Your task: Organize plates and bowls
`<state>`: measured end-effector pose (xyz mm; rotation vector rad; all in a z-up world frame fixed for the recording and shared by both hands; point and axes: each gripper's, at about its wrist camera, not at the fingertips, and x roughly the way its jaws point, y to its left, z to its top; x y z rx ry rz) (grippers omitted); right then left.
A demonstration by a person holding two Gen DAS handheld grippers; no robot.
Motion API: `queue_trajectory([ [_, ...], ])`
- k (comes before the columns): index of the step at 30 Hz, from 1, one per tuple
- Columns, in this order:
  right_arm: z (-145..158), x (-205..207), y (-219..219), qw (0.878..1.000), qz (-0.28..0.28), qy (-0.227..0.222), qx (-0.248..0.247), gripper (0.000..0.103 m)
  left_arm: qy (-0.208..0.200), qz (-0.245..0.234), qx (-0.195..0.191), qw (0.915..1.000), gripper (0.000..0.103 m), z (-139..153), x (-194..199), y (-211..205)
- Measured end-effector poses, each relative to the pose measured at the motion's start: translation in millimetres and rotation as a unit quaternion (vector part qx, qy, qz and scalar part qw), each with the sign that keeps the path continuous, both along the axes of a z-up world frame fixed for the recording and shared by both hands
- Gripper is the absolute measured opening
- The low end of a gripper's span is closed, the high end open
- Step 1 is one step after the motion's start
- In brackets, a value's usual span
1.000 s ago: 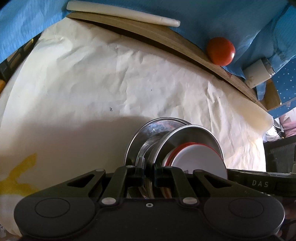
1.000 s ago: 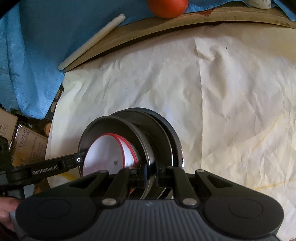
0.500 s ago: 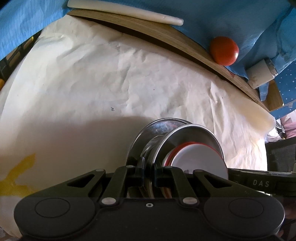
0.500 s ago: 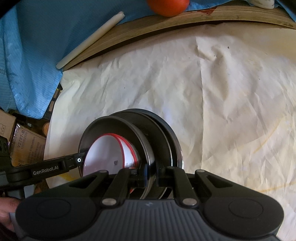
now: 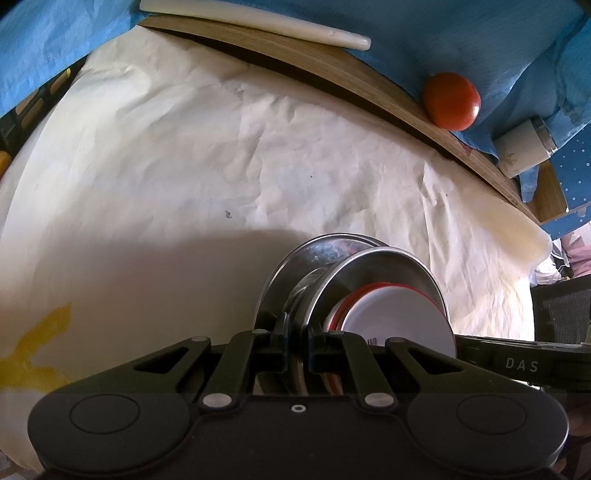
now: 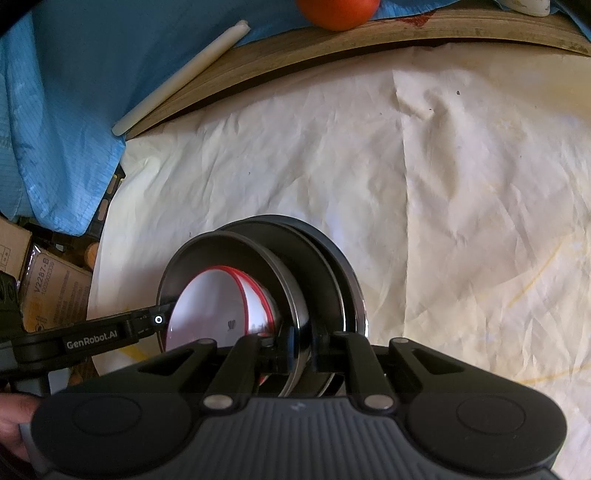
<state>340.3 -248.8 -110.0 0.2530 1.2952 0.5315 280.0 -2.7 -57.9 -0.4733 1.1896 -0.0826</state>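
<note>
So I've got both grippers clamped on the same stack of dishes, one from each side. My left gripper [image 5: 297,343] has its fingers pinching the rim of the steel plate [image 5: 384,266], and my right gripper [image 6: 306,343] is doing the same on the opposite edge, fingers pressed tight on the thin metal rim [image 6: 295,332]. The stack stands on edge from where I'm looking: a white bowl with a red rim [image 6: 218,306] nested in the steel plate, with at least one more steel dish [image 5: 291,273] behind it. How many in total, I can't tell.

The counter is covered in crinkly cream paper [image 5: 221,147], lots of creases, a yellow stain [image 5: 33,347] at about 8 o'clock in the left view and faint yellow lines [image 6: 532,280] at 3 o'clock in the right one. The stack throws a big shadow across the paper at 9 o'clock.

Past the paper there's a wooden edge [image 5: 295,51], then blue cloth [image 6: 66,110]. A long white stick [image 5: 258,22] lies up at 12 o'clock, a red-orange round thing [image 5: 451,101] at 2 o'clock, a white cup on its side [image 5: 522,151] just beside that. Cardboard boxes [image 6: 48,291] off at 9 o'clock in the right view.
</note>
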Motion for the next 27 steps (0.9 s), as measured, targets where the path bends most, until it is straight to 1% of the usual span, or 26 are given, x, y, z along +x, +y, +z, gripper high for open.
queue_trajectory([
  [18, -2.8, -1.7, -4.0, 1.0, -0.013, 0.003, 0.005, 0.012, -0.003, 0.004, -0.002, 1.0, 0.008, -0.7, -0.2, 0.0],
  [27, -3.6, -2.0, -3.9, 1.0, -0.021, 0.006, 0.003, 0.012, -0.007, -0.003, 0.003, 1.0, 0.008, 0.6, 0.3, -2.8],
])
